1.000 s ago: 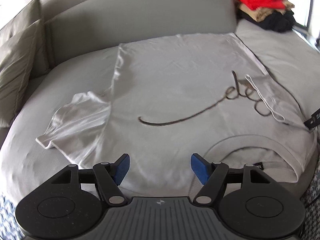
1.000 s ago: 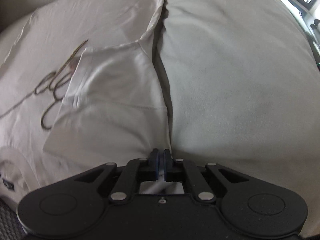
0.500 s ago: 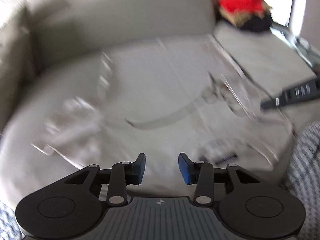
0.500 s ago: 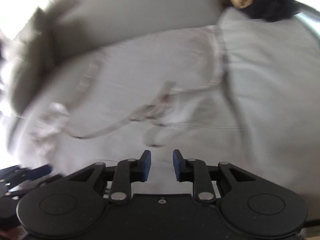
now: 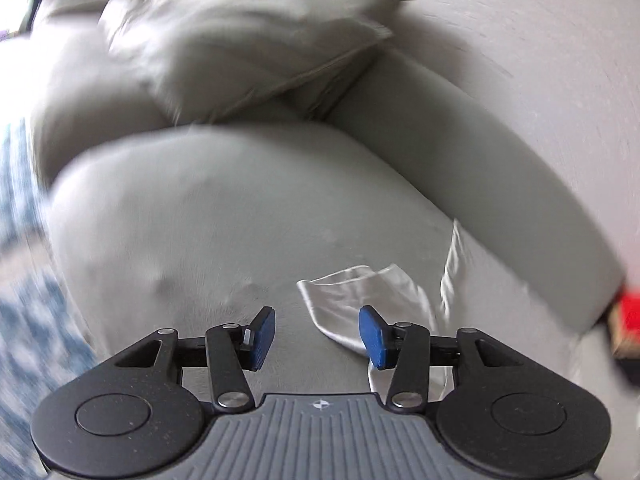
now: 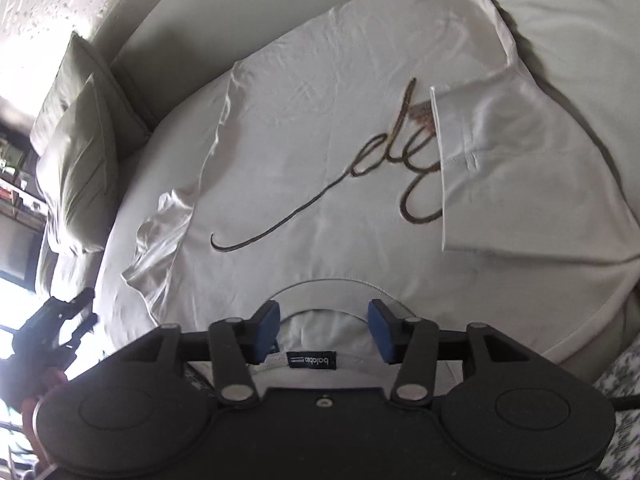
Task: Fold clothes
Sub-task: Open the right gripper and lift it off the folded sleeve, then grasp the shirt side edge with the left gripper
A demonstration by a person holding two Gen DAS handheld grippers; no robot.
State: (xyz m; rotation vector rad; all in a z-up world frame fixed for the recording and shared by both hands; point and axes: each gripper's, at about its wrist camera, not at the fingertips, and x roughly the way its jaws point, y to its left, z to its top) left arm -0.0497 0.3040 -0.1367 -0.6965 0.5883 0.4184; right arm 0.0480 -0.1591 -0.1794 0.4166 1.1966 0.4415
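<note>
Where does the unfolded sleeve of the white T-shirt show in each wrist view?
Left wrist: sleeve lower centre-right, just beyond the left gripper, whose jaws are opening.
Right wrist: sleeve left of centre, crumpled.
Shared landmark: the pillows.

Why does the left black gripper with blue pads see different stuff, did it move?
Yes. The left gripper swung away from the red clothes pile, now at the view's right edge, toward the white T-shirt's crumpled sleeve.

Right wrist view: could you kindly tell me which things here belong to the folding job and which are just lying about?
Part of the job:
white T-shirt, one sleeve already folded in
crumpled sleeve
right gripper, jaws opening
left gripper

Lying about:
cushions
sofa
</note>
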